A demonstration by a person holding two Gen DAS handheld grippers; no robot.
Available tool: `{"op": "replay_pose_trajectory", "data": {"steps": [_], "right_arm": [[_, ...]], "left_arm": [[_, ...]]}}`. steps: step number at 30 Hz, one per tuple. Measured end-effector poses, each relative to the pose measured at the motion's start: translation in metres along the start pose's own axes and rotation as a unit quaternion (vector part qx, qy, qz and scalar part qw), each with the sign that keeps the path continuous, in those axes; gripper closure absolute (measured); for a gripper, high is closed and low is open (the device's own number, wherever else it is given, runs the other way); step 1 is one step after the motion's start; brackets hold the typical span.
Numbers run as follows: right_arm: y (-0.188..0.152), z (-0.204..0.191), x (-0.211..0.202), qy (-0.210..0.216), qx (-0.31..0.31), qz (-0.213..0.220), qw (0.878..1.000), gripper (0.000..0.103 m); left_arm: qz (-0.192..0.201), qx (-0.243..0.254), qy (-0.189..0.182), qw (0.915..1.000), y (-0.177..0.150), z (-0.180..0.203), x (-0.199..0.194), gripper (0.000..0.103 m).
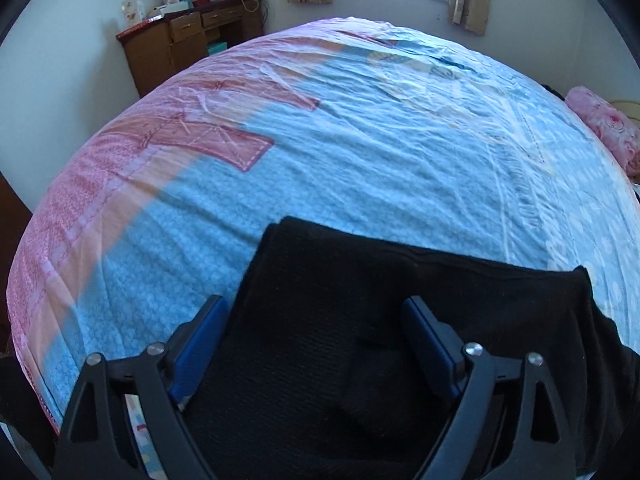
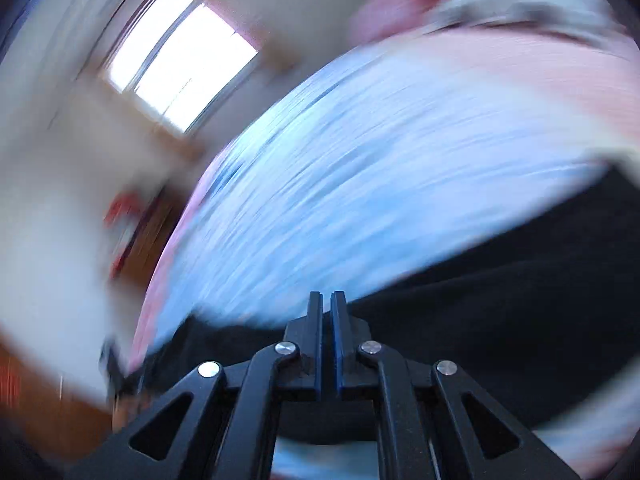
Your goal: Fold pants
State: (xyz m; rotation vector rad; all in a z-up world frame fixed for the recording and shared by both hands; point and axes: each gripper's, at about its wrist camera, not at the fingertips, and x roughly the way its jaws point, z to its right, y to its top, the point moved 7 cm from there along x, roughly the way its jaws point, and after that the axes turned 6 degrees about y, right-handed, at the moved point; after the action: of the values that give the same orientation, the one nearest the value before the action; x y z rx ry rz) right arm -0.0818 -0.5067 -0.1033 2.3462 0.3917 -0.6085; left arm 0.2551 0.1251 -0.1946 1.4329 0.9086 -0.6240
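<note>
Left tongs point(image 1: 316, 344) gape wide over black pants point(image 1: 320, 280), gripping nothing.
Right tongs point(image 2: 327, 320), nearly shut, seem empty; pants lie flat on the bed point(image 1: 360, 140), likely released to settle a fold.

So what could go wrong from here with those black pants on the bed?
1. The left gripper hangs open over the pants without pinching them; closing here it may catch several layers, or the bedspread underneath.
2. The right gripper looks nearly shut, and its picture is badly smeared. A fast swing could drag the pants crooked.
</note>
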Motion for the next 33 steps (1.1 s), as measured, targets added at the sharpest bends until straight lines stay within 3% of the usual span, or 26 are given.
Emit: {"op": "replay_pose_trajectory", "data": {"steps": [2, 4, 6, 9, 12, 15, 17, 18, 19, 20, 24, 29, 33], "right_arm": [[0.023, 0.064, -0.062, -0.069, 0.040, 0.070, 0.994, 0.069], [0.031, 0.102, -0.095, -0.096, 0.044, 0.095, 0.990, 0.051], [0.035, 0.123, -0.106, -0.094, 0.045, 0.088, 0.991, 0.050], [0.045, 0.123, -0.101, -0.079, 0.014, 0.063, 0.995, 0.050], [0.048, 0.108, -0.075, -0.078, -0.026, 0.043, 0.996, 0.050], [0.047, 0.109, -0.041, -0.064, -0.042, -0.007, 0.997, 0.050], [0.047, 0.103, -0.026, -0.086, -0.079, -0.018, 0.993, 0.051], [0.047, 0.097, -0.024, -0.093, -0.098, -0.019, 0.991, 0.057], [0.044, 0.088, -0.022, -0.084, -0.117, -0.025, 0.989, 0.086], [0.042, 0.083, -0.020, -0.088, -0.130, -0.029, 0.987, 0.093], [0.047, 0.078, -0.025, -0.113, -0.157, -0.018, 0.981, 0.096], [0.083, 0.070, -0.054, -0.117, -0.173, 0.065, 0.976, 0.097], [0.091, 0.108, -0.044, -0.170, -0.151, 0.053, 0.972, 0.098]], "left_arm": [[-0.002, -0.004, 0.008, 1.0000, 0.002, 0.001, 0.004, 0.010], [-0.005, -0.012, 0.014, 0.9998, 0.001, 0.001, 0.004, 0.009], [-0.003, -0.022, 0.016, 0.9996, 0.000, 0.002, 0.005, 0.008], [0.004, -0.024, 0.032, 0.9992, 0.000, 0.003, 0.006, 0.006], [0.009, -0.038, 0.031, 0.9988, 0.000, 0.001, 0.006, 0.006], [0.011, -0.038, 0.037, 0.9985, 0.000, 0.002, 0.007, 0.005], [0.009, -0.041, 0.038, 0.9984, 0.000, 0.001, 0.007, 0.005], [0.009, -0.042, 0.038, 0.9984, 0.000, 0.001, 0.007, 0.005], [0.009, -0.042, 0.038, 0.9984, 0.001, 0.001, 0.007, 0.005], [0.009, -0.042, 0.039, 0.9983, 0.001, 0.001, 0.007, 0.005], [0.008, -0.044, 0.041, 0.9981, 0.001, 0.002, 0.008, 0.004], [0.013, -0.047, 0.040, 0.9980, 0.001, 0.001, 0.008, 0.004], [0.016, -0.044, 0.042, 0.9980, 0.002, 0.001, 0.009, 0.003]]}}
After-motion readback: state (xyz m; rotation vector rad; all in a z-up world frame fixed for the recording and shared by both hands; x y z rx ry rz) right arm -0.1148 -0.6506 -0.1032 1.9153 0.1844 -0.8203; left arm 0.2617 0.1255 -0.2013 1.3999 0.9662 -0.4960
